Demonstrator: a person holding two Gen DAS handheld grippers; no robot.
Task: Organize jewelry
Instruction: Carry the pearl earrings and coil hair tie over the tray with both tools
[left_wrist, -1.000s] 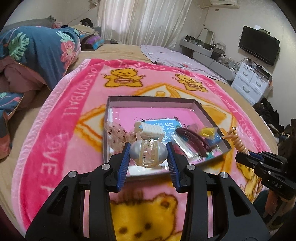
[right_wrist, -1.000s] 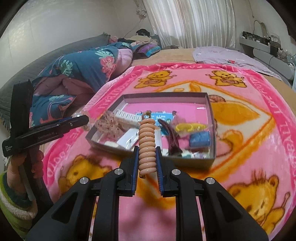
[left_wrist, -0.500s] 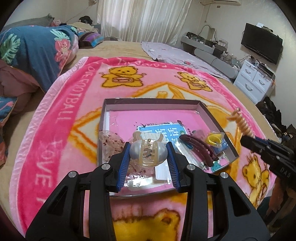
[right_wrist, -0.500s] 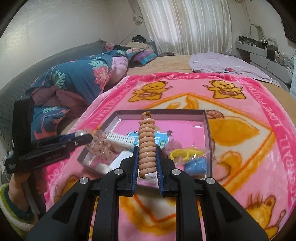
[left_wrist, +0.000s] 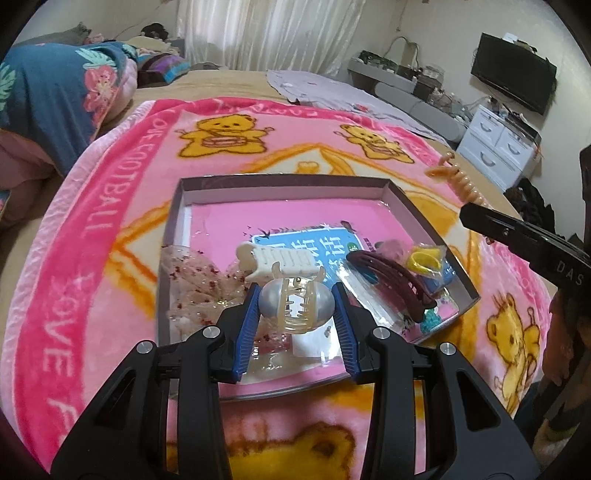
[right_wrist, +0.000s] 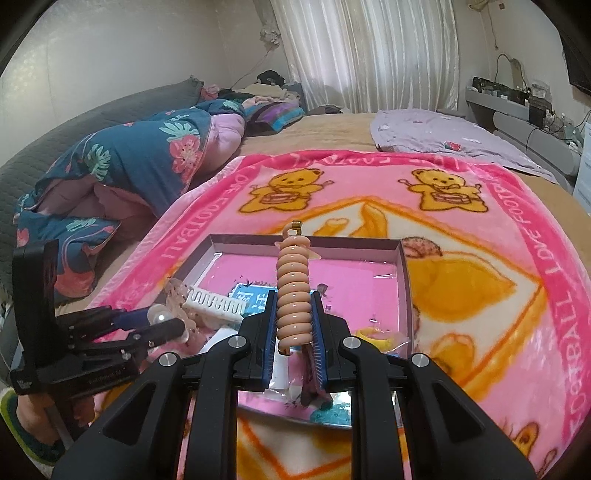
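Hovering over the shallow grey cardboard tray (left_wrist: 399, 195), the left gripper (left_wrist: 295, 310) pinched a pearly translucent claw clip (left_wrist: 294, 304) — the right gripper (right_wrist: 293, 325) squeezed a peach spiral hair coil (right_wrist: 293, 291) — both seemingly poised for sorting.

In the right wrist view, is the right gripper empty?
No: the right gripper is clamped on a peach-coloured coiled spiral hair tie that stands up between its blue pads.

Big bed (right_wrist: 343, 127) w/ pink teddy blanket (right_wrist: 480, 206) on top. White curtains (right_wrist: 369, 51) let light in. Black TV (left_wrist: 513, 72) on wall, white drawers (left_wrist: 498, 144) under it. Flowery blue quilt (right_wrist: 140, 158) piled at side.
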